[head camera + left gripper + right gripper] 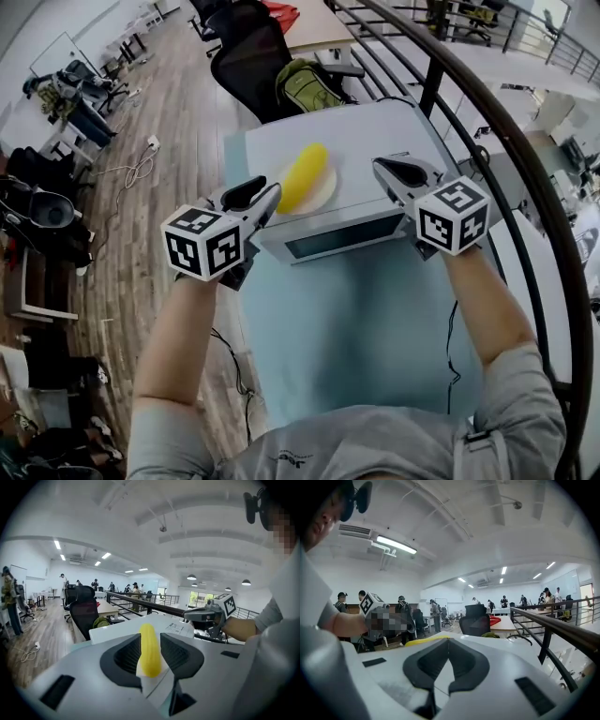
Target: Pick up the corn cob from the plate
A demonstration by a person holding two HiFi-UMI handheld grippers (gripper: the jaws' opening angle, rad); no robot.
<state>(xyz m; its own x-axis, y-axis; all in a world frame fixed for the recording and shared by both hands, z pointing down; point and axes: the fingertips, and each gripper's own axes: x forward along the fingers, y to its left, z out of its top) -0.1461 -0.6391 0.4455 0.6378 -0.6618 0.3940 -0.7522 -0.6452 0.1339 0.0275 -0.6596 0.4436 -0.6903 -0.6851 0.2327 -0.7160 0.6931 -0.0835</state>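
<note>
Worktop in pale blue is seen at the bottom of the head view, and a white, flat-topped box is carried on its far part. The left gripper is held at the box's near left edge, just beside the plate, with its jaws spread a little. In its own view the cob is framed in the gap between the pads, but no contact with either pad is shown. The right gripper is held level just to the right of the plate, its jaws pressed together on nothing. A round white plate is set on the box between the two grippers. The smooth yellow corn cob is laid lengthwise across that plate and is not yet lifted. The task is judged to be at the approach. Nothing has been grasped, and what is left is for the left jaws to be brought around the cob, closed on it, and raised.
</note>
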